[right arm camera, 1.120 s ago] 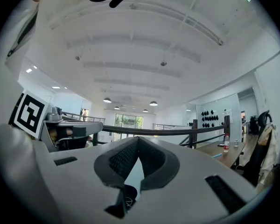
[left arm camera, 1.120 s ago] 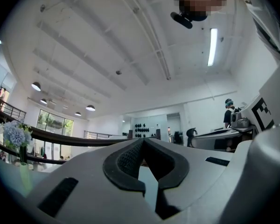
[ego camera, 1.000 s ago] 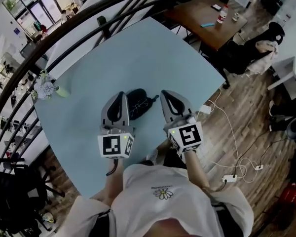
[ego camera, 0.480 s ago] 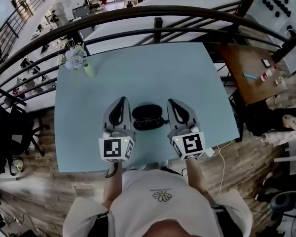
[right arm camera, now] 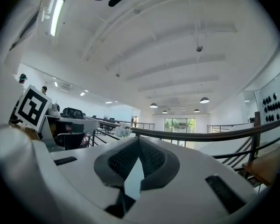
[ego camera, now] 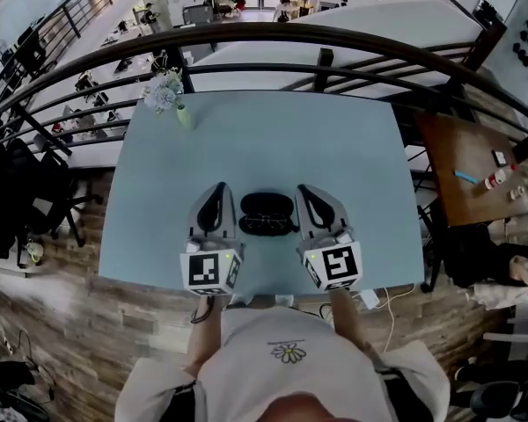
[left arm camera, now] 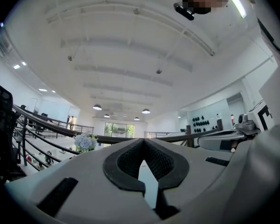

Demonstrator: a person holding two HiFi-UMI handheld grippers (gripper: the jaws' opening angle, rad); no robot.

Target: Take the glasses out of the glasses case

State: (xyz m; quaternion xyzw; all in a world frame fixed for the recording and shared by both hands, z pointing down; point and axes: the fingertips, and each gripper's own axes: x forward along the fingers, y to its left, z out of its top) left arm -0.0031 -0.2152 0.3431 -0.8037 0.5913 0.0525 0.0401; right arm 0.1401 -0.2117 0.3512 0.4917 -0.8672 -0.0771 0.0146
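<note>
The black glasses case [ego camera: 266, 207] lies mid-frame on the blue surface [ego camera: 352, 148], between the left gripper [ego camera: 218, 188] and the right gripper [ego camera: 301, 189]. Both have their jaws together and empty (neither touches the case). If it is prised without being steadied, the loose case could skid or flip, spilling what is inside.

Right claw [right arm camera: 140, 146]: grey shell, dark ribbed pads [right arm camera: 122, 158] pressed together at the tips, held level.
Worktop [right arm camera: 132, 183]: pale blue, seen only as a sliver through the gap beneath the meeting pads.
Left claw [right arm camera: 81, 123]: alongside at left, marker cube [right arm camera: 31, 107] at its rear; closure not readable here.
Flowers [right arm camera: 122, 131]: small pale bunch toward the worktop's far edge.
Railing [right arm camera: 210, 134]: dark, curved, beyond the worktop's far edge.
Hall behind: white ceiling, pendant lamps [right arm camera: 204, 100], bright windows [right arm camera: 179, 124].
</note>
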